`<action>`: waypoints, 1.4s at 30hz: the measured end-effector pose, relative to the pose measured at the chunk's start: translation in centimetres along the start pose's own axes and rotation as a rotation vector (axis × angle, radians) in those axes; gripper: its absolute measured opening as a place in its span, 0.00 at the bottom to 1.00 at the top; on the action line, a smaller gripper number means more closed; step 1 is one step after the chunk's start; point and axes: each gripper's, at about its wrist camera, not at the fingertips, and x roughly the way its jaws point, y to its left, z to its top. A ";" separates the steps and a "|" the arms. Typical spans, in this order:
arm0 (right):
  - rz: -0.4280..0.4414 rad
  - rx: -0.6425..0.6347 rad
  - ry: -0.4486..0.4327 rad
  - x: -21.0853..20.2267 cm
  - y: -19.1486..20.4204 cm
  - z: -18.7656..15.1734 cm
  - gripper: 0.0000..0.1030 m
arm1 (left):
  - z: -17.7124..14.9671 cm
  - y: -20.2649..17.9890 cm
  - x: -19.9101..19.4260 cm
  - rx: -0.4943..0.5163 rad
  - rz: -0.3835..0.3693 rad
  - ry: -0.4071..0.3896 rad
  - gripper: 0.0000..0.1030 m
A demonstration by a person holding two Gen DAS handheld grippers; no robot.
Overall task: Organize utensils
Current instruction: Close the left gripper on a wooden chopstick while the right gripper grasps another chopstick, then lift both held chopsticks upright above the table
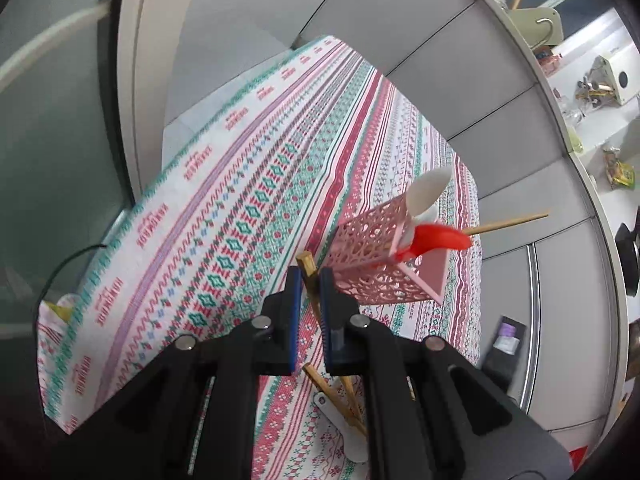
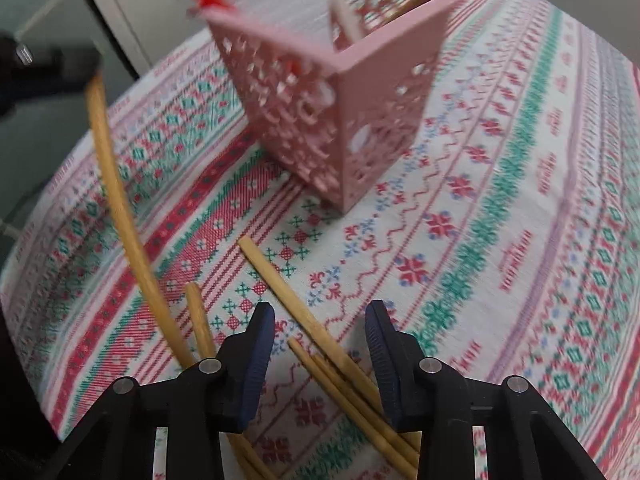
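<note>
A pink perforated utensil holder [image 1: 380, 256] stands on the patterned tablecloth; it holds a white spoon [image 1: 426, 192], a red spoon [image 1: 436, 240] and one chopstick [image 1: 508, 222]. My left gripper [image 1: 310, 280] is shut on a wooden chopstick [image 1: 308, 270], held above the cloth just left of the holder. In the right wrist view that chopstick [image 2: 120, 216] hangs from the left gripper at upper left. My right gripper [image 2: 320, 344] is open above several loose chopsticks [image 2: 304, 308] lying in front of the holder [image 2: 340, 92].
The tablecloth [image 1: 224, 208] covers a small table against grey partition panels [image 1: 460, 80]. More chopsticks and a white spoon [image 1: 344, 428] lie under the left gripper. A shelf with clutter runs along the right. The table edge drops off at left.
</note>
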 end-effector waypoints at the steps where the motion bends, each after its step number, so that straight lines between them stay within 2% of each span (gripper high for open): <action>1: -0.001 -0.010 0.012 0.5 0.2 0.1 0.33 | 0.1 0.0 -0.3 0.010 0.001 -0.006 0.10; 3: -0.007 -0.025 0.004 0.7 0.4 0.4 0.31 | 0.5 0.0 -0.4 0.026 0.004 -0.016 0.10; 8: -0.028 -0.064 0.003 1.1 1.0 1.1 0.18 | 0.9 0.4 -0.7 0.031 -0.004 -0.016 0.10; 12: -0.082 -0.154 0.004 1.9 2.8 1.8 0.16 | 0.9 0.5 -0.7 0.036 -0.004 -0.013 0.10; 19: -0.122 -0.217 -0.018 1.0 6.2 0.3 0.10 | 0.8 -0.2 -1.2 0.049 -0.024 -0.024 0.09; 33: -0.222 -0.068 -0.313 -9.9 5.1 -2.2 0.06 | 0.7 -5.0 -5.6 0.195 -0.105 -0.231 0.08; 42: -0.288 0.046 -0.532 -17.2 3.0 -3.1 0.06 | 0.0 -9.4 -8.7 0.350 -0.167 -0.337 0.08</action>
